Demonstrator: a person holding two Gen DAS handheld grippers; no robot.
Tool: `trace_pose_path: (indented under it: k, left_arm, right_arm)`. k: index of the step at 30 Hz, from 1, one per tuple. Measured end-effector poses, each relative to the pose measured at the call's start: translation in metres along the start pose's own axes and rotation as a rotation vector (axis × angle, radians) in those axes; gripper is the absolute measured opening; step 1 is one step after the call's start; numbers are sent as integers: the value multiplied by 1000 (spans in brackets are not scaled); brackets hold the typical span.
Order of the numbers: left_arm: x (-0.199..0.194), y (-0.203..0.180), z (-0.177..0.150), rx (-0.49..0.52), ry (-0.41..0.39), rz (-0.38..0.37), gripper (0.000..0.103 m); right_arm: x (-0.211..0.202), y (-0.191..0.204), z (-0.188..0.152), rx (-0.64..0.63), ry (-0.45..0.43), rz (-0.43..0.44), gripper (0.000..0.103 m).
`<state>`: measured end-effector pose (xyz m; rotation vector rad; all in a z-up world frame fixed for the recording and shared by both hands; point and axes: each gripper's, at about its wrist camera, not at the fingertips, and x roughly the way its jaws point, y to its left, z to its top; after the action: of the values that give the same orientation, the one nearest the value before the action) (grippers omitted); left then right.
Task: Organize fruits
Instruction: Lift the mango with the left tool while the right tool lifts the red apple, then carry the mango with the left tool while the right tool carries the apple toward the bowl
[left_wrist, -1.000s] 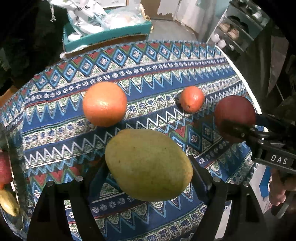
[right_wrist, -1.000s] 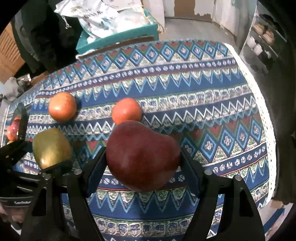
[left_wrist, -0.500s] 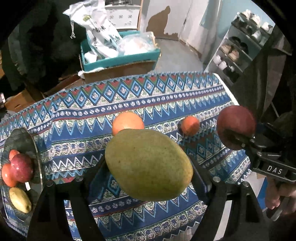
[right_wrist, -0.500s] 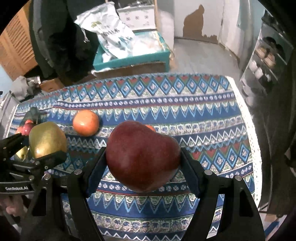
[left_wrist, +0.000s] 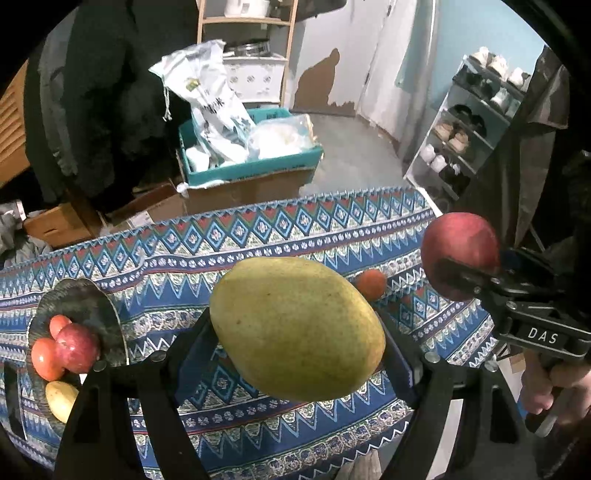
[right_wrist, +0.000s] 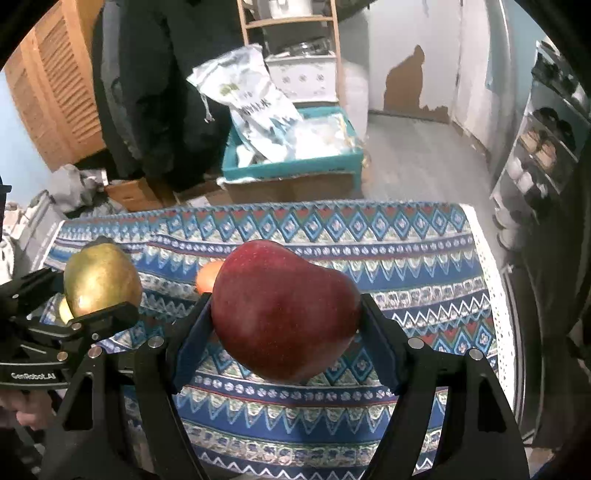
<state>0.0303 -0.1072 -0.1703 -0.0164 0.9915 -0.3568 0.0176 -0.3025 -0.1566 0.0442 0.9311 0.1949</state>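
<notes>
Yellow-green mango (left_wrist: 295, 328) is what you've got in your left gripper (left_wrist: 295, 350), both black fingers pressing its sides, and it hangs clear above the tablecloth (left_wrist: 258, 236). Your right gripper (right_wrist: 286, 332) is doing the same with a dark red apple (right_wrist: 284, 310), pinched between the blue-lined pads (right_wrist: 192, 339) and lifted off the cloth too.

From the left wrist view, the apple and the right gripper sit out at about 3 o'clock from the mango, with your hand (left_wrist: 550, 387) wrapped round the handle at 4 o'clock. From the right wrist view the mango shows up at 9 o'clock of the apple.

One small orange fruit (left_wrist: 371, 283) is on the cloth, peeking out just past the mango at roughly 2 o'clock; can't say exactly what kind it is. In the right view an orange-coloured fruit (right_wrist: 208, 277) peeks out from behind the apple at 10 o'clock.

Over at 9 o'clock in the left view there's a dark plate (left_wrist: 88, 302) on the table, already loaded: a red apple (left_wrist: 77, 347), two orange fruits (left_wrist: 44, 358) touching it, and a small yellow fruit (left_wrist: 61, 400) at the near edge.

Past the far table edge, at 12 o'clock, a teal crate (left_wrist: 251, 170) full of white bags sits on a cardboard box, and a shoe rack (left_wrist: 465, 125) stands at 2 o'clock.
</notes>
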Motion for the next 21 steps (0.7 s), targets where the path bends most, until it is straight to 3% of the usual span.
trace_pose_path:
  k: [21]
  left_arm:
    - [-47,29,0,-36,-83,40,83]
  right_arm:
    - [-22,36,21,-32,-71,84,76]
